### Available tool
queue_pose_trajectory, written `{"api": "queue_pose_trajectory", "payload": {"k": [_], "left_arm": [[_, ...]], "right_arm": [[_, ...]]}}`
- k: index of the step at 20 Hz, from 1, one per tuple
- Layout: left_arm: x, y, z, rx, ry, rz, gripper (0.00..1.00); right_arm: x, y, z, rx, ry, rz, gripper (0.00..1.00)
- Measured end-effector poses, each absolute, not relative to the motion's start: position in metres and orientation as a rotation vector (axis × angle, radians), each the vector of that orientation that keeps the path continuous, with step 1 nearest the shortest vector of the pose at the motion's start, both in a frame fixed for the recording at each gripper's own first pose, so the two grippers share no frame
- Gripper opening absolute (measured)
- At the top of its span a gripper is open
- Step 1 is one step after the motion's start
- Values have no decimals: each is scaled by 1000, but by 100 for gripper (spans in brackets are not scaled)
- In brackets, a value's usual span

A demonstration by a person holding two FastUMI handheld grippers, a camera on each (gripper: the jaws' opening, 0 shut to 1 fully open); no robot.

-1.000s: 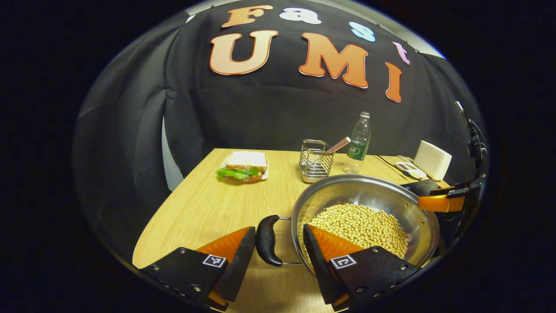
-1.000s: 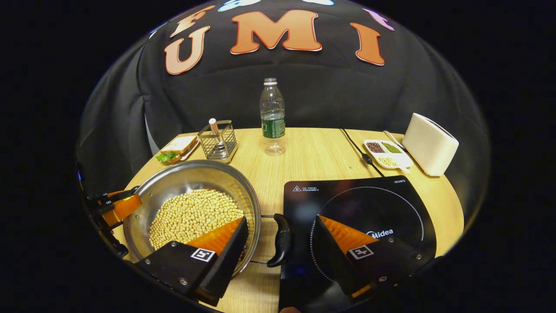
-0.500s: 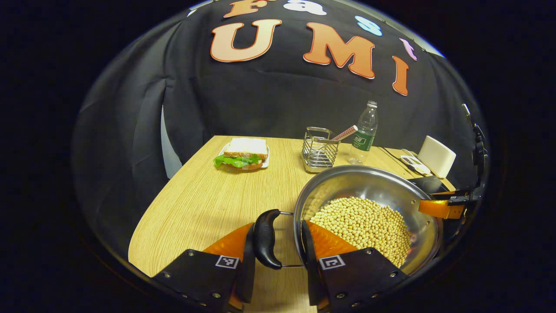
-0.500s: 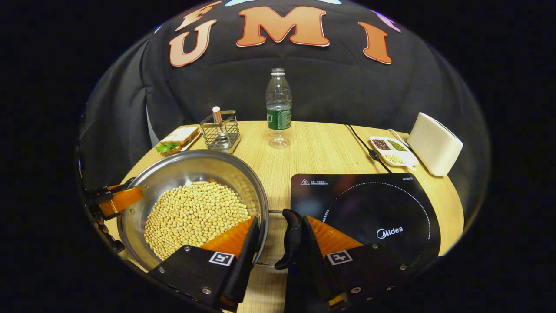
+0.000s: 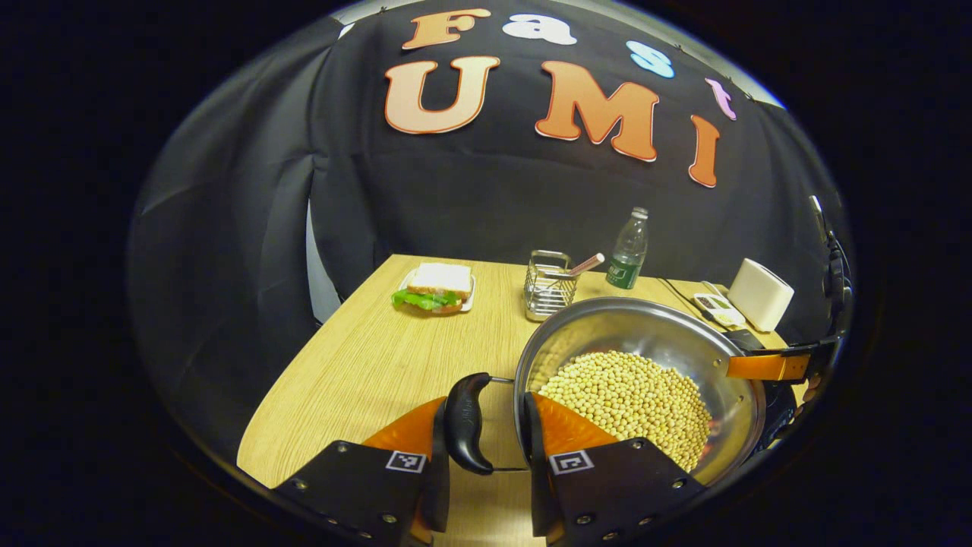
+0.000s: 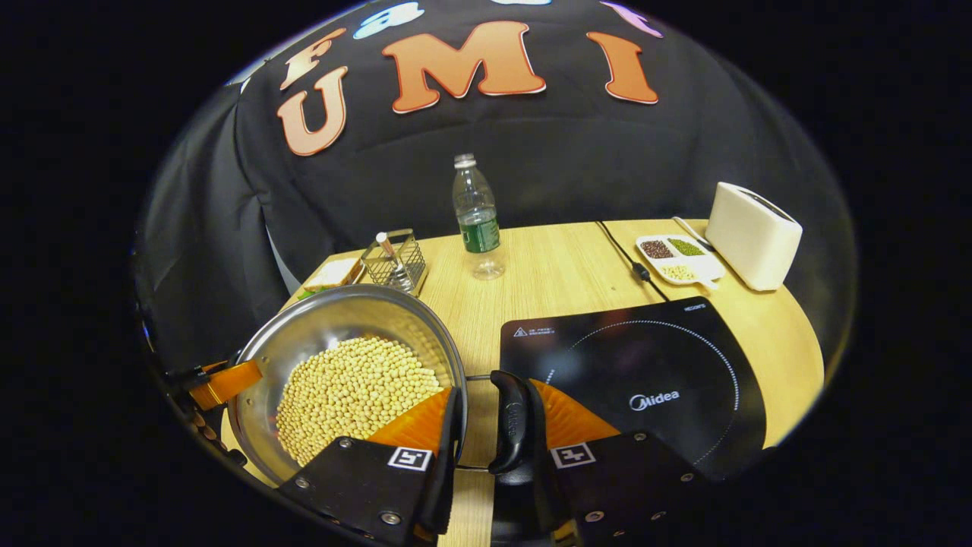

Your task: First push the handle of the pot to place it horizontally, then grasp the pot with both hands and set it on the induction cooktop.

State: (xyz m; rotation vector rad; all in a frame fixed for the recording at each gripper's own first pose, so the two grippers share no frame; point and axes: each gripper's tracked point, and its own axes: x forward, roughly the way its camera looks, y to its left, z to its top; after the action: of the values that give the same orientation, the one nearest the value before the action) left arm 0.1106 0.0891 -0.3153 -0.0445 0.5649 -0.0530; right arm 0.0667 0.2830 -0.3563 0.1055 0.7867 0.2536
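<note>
A steel pot (image 5: 630, 330) full of soybeans (image 5: 630, 395) stands left of the black induction cooktop (image 6: 645, 365). Its two black handles point left and right. My left gripper (image 5: 484, 406) is shut across the left handle (image 5: 465, 422), with one finger outside the handle and the other over the pot's rim. My right gripper (image 6: 493, 395) is shut the same way across the right handle (image 6: 510, 422) and the pot (image 6: 334, 319) wall. Each view also shows the other gripper's finger at the pot's far side: the right gripper (image 5: 759, 367) and the left gripper (image 6: 228, 384).
On the wooden table lie a sandwich (image 5: 434, 292), a wire basket (image 5: 548, 285), a water bottle (image 6: 477, 216), a divided dish of beans (image 6: 676, 258) and a white toaster (image 6: 752, 235). A black cable (image 6: 623, 254) runs behind the cooktop.
Both grippers went from open astride the handles to shut on them. Both views have shifted and tilted a little since; the pot still sits left of the cooktop.
</note>
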Motion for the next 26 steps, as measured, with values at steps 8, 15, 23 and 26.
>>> {"api": "queue_pose_trajectory", "payload": {"k": [8,15,23,26], "left_arm": [[93,24,-268,-76,524,-110,43],[84,-44,-259,-101,538,-184,43],[92,-125,-276,-119,573,-236,43],[97,-150,-287,-117,597,-245,43]], "right_arm": [[52,213,-306,123,721,215,42],[47,144,-297,134,714,155,42],[63,78,-313,153,734,107,42],[71,58,-327,151,748,99,42]]}}
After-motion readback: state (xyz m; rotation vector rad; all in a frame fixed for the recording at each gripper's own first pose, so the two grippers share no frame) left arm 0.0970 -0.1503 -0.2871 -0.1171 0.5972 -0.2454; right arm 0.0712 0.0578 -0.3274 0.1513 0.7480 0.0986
